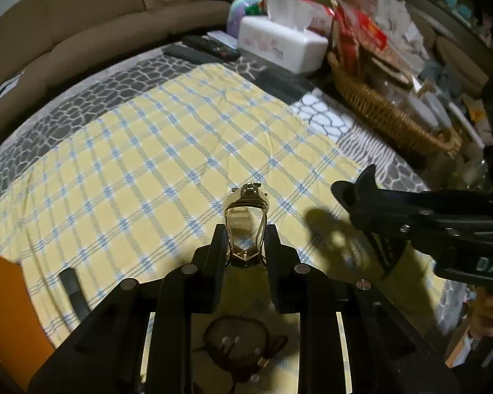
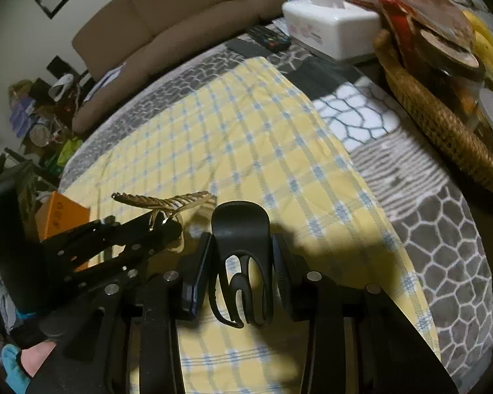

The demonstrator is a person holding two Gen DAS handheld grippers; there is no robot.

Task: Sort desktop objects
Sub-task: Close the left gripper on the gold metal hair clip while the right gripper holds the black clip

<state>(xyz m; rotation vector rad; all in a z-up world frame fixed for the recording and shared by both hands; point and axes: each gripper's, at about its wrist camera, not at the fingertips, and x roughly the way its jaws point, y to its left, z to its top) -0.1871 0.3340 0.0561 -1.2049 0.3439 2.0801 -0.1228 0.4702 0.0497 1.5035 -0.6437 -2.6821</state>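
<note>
Left wrist view: left hand-held gripper nearly closed, clamping a gold hair claw; right hand-held gripper pinches a black one.

both grippers' fingers clamped.

Surface: patterned table
On it: yellow checked cloth, tissue box, remotes, basket
</note>
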